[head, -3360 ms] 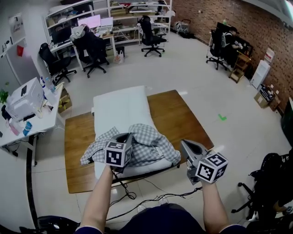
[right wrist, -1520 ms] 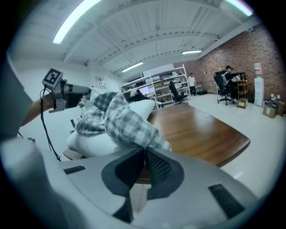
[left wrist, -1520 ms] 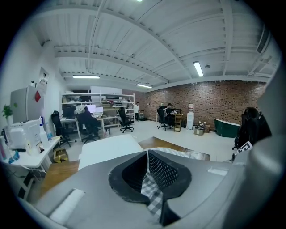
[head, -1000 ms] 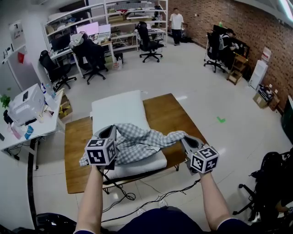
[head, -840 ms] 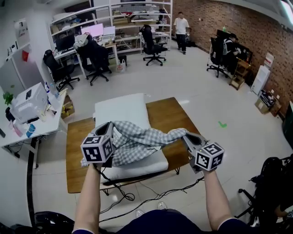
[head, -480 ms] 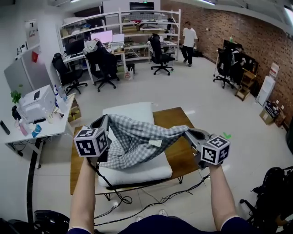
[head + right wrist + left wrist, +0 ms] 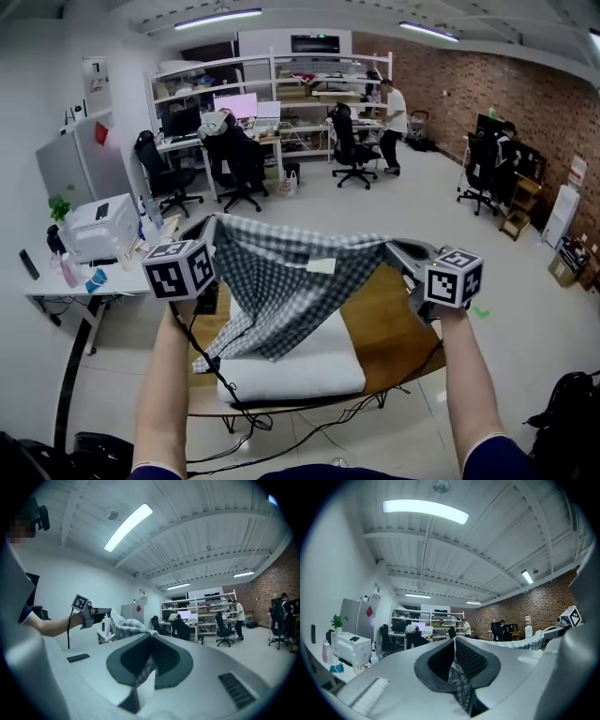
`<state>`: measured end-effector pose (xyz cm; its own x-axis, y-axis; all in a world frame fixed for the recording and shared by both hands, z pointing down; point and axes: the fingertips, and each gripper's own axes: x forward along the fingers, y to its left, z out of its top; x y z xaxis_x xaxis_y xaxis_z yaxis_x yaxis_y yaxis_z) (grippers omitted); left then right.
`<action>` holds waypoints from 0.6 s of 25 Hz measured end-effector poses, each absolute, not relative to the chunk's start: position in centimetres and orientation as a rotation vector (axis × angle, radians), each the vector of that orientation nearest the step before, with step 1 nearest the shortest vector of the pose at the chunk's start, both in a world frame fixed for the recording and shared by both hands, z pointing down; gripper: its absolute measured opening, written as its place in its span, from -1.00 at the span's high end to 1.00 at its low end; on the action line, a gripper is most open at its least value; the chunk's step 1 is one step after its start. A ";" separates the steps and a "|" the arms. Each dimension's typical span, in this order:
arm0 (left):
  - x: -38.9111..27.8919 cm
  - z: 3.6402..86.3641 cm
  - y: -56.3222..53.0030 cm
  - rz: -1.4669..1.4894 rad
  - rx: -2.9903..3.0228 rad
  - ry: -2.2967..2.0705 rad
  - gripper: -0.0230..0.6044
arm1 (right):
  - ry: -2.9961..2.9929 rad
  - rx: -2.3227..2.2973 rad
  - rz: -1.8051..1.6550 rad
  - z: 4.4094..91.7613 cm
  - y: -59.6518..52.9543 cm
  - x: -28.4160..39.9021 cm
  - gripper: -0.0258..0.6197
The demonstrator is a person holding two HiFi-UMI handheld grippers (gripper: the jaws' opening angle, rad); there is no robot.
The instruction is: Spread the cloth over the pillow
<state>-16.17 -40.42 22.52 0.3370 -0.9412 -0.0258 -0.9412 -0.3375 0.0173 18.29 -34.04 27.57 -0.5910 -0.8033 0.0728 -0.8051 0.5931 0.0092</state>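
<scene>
Cloth point(image 7: 281, 281) held up by two corners above the pillow point(image 7: 305, 370), ready to be laid.
Checked cloth hangs stretched between left gripper point(image 7: 210, 223) and right gripper point(image 7: 394, 247), lower end drooping to the near-left edge of the white pillow, which lies on the wooden surface point(image 7: 403, 328); contact there cannot be told. To do the step well, by my judgement: hold the top edge taut and level, carry it out past the pillow's far end, lower both sides together so the cloth settles flat and centred, release only once it rests. Both jaws are clenched almost fully, each pinching a thin fold of the cloth's top edge; nothing else is touched.
</scene>
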 end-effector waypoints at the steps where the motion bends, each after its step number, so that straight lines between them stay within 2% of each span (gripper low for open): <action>1: -16.4 21.8 -40.5 0.074 -2.568 1.814 0.86 | -2.742 1.386 0.020 26.7 -34.5 18.3 0.89; 15: -19.8 10.6 -41.4 0.283 -2.449 1.828 0.86 | -2.778 1.472 -0.280 13.7 -39.1 15.7 0.89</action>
